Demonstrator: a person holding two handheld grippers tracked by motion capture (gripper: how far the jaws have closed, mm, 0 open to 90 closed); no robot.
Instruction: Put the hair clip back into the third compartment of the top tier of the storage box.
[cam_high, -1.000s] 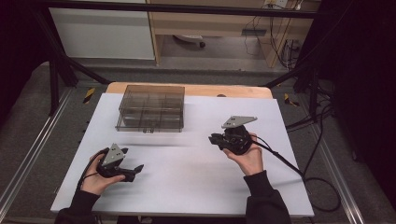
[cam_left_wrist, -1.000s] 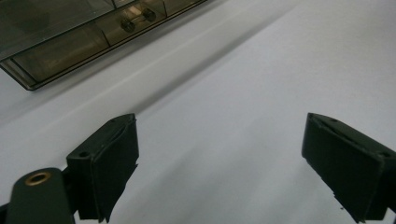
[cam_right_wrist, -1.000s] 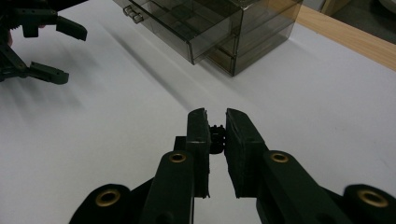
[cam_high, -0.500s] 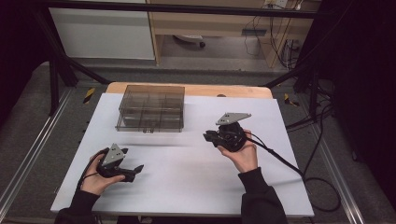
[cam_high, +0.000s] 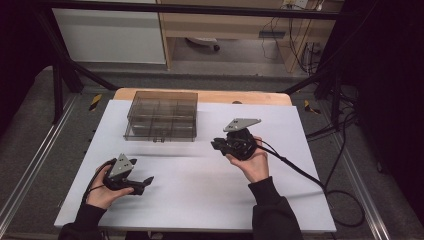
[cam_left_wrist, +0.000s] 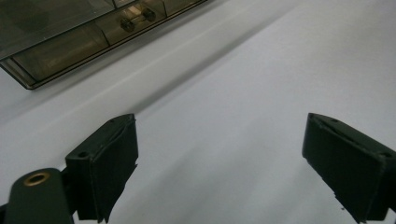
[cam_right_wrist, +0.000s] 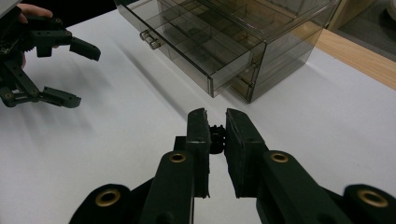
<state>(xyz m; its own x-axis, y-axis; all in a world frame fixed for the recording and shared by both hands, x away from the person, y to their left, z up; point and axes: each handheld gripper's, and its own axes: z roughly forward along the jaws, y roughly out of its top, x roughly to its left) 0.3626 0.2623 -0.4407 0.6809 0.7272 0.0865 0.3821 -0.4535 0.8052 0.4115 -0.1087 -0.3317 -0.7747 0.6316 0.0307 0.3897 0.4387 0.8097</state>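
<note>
Left tool (cam_high: 142, 182) at 7 o'clock on the white tabletop (cam_high: 200, 195), held low in the left hand (cam_high: 102, 192). Jaws spread wide, nothing between them; in the left gripper view only bare tabletop lies in the gap.

Smoked clear drawer box (cam_high: 161, 121) at 11 o'clock, near the tabletop's far edge. Its bottom drawer (cam_right_wrist: 187, 49) stands slightly pulled out in the right gripper view, small handle (cam_right_wrist: 150, 38) on its front.

Right tool (cam_high: 216, 146) at about 1 o'clock of centre, in the right hand (cam_high: 252, 162), pointing toward the box, well apart from it. Jaws closed together, gripping nothing, touching nothing.
</note>
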